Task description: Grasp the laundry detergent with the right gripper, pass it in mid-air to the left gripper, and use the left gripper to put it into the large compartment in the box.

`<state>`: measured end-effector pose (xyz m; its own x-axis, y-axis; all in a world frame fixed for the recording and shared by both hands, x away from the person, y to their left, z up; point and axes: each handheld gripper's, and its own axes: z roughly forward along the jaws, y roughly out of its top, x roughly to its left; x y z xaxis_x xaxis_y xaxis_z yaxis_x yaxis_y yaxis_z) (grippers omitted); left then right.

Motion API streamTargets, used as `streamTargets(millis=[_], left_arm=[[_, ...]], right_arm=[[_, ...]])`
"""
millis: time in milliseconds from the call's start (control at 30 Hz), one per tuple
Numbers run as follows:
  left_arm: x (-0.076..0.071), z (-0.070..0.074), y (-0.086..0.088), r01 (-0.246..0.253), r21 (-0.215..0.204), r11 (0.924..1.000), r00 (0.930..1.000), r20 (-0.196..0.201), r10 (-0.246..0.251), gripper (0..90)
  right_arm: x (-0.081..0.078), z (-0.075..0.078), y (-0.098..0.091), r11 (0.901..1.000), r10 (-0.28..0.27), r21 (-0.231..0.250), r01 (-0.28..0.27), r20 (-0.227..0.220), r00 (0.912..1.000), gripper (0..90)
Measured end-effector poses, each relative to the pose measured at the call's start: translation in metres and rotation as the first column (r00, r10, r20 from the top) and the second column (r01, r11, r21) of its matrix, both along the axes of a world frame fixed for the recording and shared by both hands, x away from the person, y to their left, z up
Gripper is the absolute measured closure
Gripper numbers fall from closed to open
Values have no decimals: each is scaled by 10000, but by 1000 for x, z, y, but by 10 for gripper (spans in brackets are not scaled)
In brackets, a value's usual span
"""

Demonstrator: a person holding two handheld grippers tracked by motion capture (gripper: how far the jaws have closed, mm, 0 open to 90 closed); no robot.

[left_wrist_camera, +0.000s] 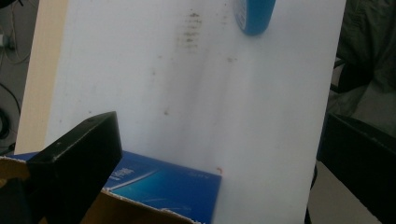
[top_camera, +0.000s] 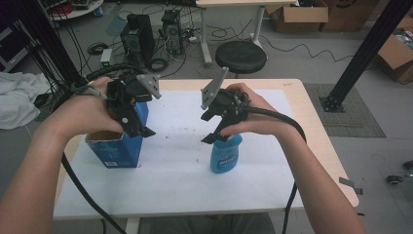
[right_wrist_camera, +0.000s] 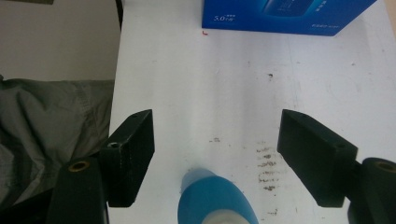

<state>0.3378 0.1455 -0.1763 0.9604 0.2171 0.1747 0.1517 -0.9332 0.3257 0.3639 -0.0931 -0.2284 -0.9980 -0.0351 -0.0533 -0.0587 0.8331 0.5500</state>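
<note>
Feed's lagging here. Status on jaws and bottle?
Right gripper open, jaws astride bottle, not gripping. Left gripper at open box. Nothing in the way.

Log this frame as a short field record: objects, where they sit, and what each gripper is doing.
surface: white table, scuffed with dark marks near the middle
bottle: blue bottle, upright on the table
box: blue box, top open, standing left of the bottle
right gripper: open, fingers either side of the bottle top, not pressing it
left gripper: at the box's open top; one finger visible over the rim, state unclear
contact: no firm grip visible on either object
</note>
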Motion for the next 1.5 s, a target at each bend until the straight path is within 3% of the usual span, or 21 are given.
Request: streamTargets(millis=[367, 1000, 1500], left_arm=[[4, -3, -7, 3, -70, 10000, 10000, -65, -4, 4], [11, -10, -20, 114, 10, 9999, 9995, -296, -113, 3], [11, -11, -26, 140, 33, 9999, 9993, -346, -139, 3]], right_arm=[[6, 2, -34, 9971, -255, 719, 265, -148, 9996, 268], [15, -14, -82, 9817, -301, 1861, 408, -596, 9978, 212], [21, -41, -106, 9741, -526, 2144, 715, -924, 9943, 183]])
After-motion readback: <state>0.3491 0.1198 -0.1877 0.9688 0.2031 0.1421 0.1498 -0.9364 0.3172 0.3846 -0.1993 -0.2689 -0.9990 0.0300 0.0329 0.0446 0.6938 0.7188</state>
